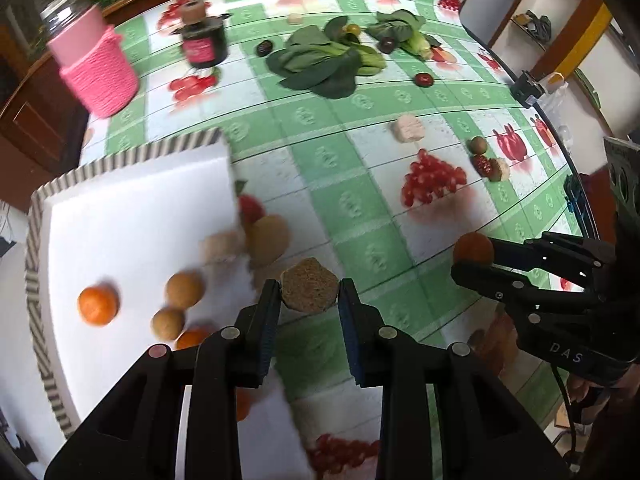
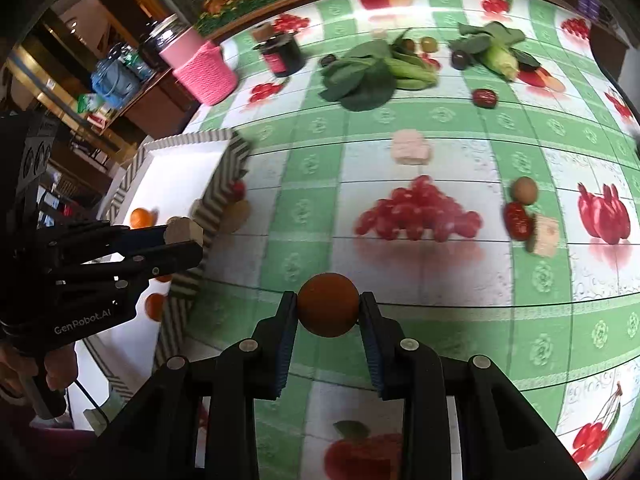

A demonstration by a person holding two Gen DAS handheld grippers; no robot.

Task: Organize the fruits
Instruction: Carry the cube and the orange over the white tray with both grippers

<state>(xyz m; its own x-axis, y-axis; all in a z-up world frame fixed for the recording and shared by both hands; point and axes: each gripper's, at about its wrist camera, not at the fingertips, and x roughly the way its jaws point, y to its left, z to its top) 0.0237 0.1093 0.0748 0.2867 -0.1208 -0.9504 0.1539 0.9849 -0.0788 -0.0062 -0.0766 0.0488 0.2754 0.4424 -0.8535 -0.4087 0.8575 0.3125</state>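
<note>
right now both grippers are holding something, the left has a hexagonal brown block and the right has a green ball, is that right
Not quite: the ball in the right gripper is orange-brown, not green, as the right wrist view shows between the jaws. The rest holds: the left gripper is shut on a hexagonal brown block, seen in the left wrist view.

This is looking like a room in a home, probably a dining or living area. A plastic cloth (image 2: 400,152) with green squares and printed fruit pictures is covering the surface, as on a family table. Dark wooden furniture (image 2: 132,92) is standing behind it, carrying bottles and small household things. A pink knitted holder (image 1: 100,76) and a dark jar (image 1: 204,42) are sitting near the far edge, and white shelves (image 1: 560,32) are showing beside it.
</note>
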